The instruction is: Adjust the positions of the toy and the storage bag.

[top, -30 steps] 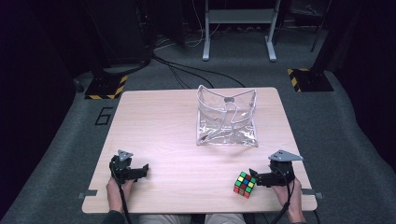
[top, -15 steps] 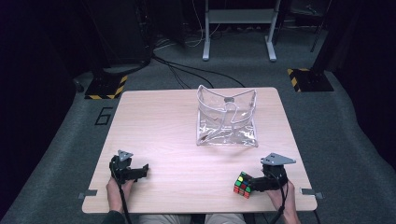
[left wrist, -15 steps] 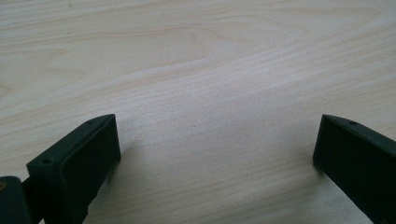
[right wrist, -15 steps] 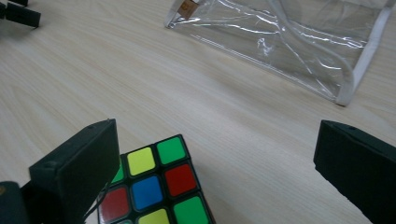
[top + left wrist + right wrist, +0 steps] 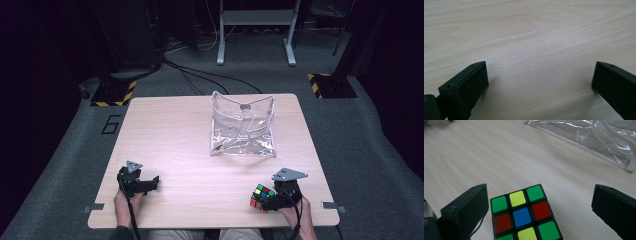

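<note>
Right gripper (image 5: 267,202) is spread wide around the puzzle cube (image 5: 524,216), not clamping; left gripper (image 5: 150,182) gapes open over bare worktop (image 5: 175,140).

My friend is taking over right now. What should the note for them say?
Right gripper: open, jaws on either side of the puzzle cube, not closed on it. The cube sits on the table near the front right corner.
Left gripper: open, empty, low over bare wood at the front left.
Clear plastic bag: standing open mid-table, beyond the cube, nothing visible inside.
Done: right gripper lined up around the cube.
Left: close on the cube and lift it; it probably goes into the bag, and the left gripper may need to steady the bag.
</note>
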`<state>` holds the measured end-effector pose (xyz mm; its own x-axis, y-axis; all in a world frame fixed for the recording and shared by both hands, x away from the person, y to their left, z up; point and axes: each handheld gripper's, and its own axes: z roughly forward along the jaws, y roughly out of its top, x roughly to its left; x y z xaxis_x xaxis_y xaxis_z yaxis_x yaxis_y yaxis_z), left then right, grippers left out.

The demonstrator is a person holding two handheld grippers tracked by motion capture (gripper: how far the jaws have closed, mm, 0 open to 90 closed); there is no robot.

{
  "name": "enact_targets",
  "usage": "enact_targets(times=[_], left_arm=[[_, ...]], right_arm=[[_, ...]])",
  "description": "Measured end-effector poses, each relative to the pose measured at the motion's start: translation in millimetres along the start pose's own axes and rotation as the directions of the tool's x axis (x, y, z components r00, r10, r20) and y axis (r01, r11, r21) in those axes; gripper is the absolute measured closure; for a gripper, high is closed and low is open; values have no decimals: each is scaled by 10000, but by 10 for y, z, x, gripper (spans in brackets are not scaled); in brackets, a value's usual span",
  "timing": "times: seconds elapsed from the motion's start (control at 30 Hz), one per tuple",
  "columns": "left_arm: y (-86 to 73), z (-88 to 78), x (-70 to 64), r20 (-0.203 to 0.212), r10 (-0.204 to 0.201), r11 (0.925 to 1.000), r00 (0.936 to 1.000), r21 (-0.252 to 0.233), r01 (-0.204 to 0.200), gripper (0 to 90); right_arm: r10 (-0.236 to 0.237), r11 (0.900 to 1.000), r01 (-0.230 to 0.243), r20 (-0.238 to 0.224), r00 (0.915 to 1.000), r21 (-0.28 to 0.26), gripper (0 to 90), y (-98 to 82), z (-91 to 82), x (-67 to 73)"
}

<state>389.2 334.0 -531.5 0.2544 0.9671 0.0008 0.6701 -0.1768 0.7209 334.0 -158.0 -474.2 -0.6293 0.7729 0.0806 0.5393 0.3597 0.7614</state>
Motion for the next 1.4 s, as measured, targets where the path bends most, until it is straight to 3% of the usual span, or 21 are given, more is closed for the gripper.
enact_targets(times=[0.53,1.0,1.4], left_arm=[[-2,-3,-2,-15,34,10000,10000,-8,-34,4],[-2,-3,-1,-14,26,10000,10000,-1,-26,5],[-3,-3,-1,-15,24,10000,10000,-4,-24,5]], right_arm=[[-141,9978,146,-85,9999,642,38,-123,70,55],[-136,9903,128,49,9999,1385,66,-209,163,56],[-67,9904,55,79,9999,1379,277,-263,139,44]])
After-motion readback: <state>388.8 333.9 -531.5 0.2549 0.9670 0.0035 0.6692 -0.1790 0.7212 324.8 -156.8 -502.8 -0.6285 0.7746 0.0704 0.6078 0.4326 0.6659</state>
